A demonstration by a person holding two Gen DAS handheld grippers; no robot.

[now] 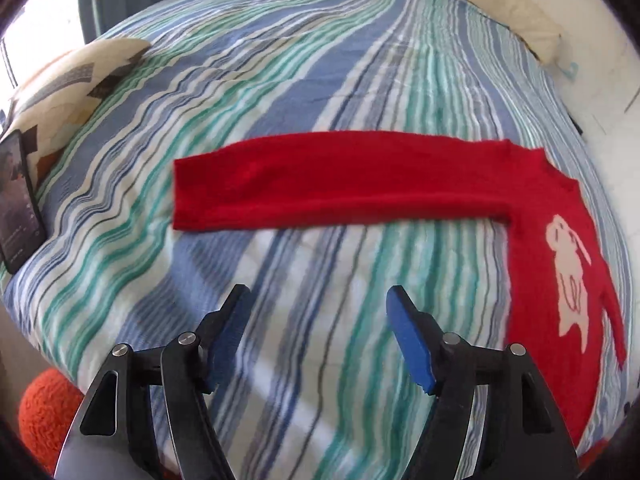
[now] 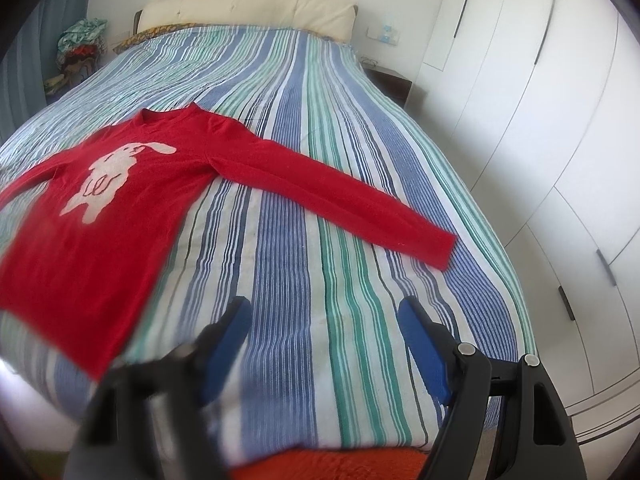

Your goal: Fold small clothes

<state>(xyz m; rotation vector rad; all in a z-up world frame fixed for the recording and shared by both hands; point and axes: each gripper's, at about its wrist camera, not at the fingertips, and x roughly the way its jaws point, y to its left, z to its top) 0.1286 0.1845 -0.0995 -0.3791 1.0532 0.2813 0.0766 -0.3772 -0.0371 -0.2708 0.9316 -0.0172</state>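
Note:
A small red sweater (image 2: pixel 100 224) with a white rabbit on its chest lies flat, face up, on the striped bedspread (image 2: pixel 304 184). In the left wrist view one long sleeve (image 1: pixel 320 184) stretches straight out to the left of the body (image 1: pixel 560 280). My left gripper (image 1: pixel 318 298) hangs open over bare bedspread, just short of that sleeve, holding nothing. In the right wrist view the other sleeve (image 2: pixel 344 196) runs out to the right. My right gripper (image 2: pixel 324 310) is open over the bedspread near the foot of the bed, right of the sweater's hem, with nothing between its fingers.
A patterned cushion (image 1: pixel 68 88) and a dark phone (image 1: pixel 18 200) lie at the bed's left edge. An orange fuzzy thing (image 1: pixel 44 412) sits below the bed's edge. White wardrobe doors (image 2: pixel 540 120) stand to the right; a headboard (image 2: pixel 248 10) and a pile of clothes (image 2: pixel 80 48) are at the far end.

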